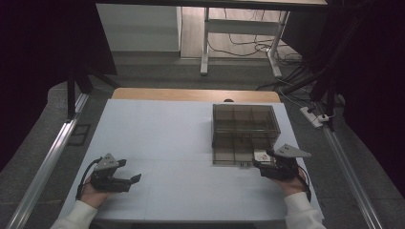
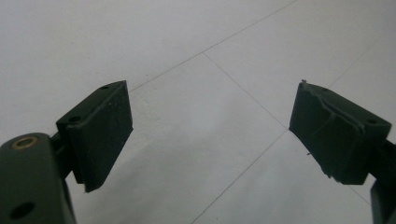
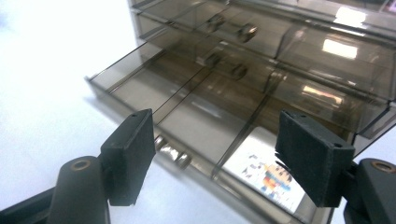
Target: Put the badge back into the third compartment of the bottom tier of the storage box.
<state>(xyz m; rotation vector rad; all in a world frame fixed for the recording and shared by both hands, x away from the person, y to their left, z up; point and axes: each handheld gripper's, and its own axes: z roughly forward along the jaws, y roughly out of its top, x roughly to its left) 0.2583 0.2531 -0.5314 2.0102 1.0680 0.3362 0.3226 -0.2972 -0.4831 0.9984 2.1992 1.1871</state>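
High view: right gripper (image 1: 267, 164) at the pulled-out bottom drawer (image 1: 235, 153) of the smoked drawer box (image 1: 245, 125); left gripper (image 1: 128, 171) idle, jaws spread, nothing between.

Right gripper view: jaws spread, empty. Drawer knob (image 3: 172, 152) just ahead of left jaw, picture card (image 3: 268, 179) in the compartment by right jaw. Risk: a jaw clips the drawer front and shoves the box.

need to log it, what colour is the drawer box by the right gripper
Smoky translucent brown-grey; the drawer box shows best in the right gripper view.

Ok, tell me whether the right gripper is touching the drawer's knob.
Apart. In the right gripper view, the right gripper has open jaws, and the open drawer's knob sits between them, with clear gaps to both pads.
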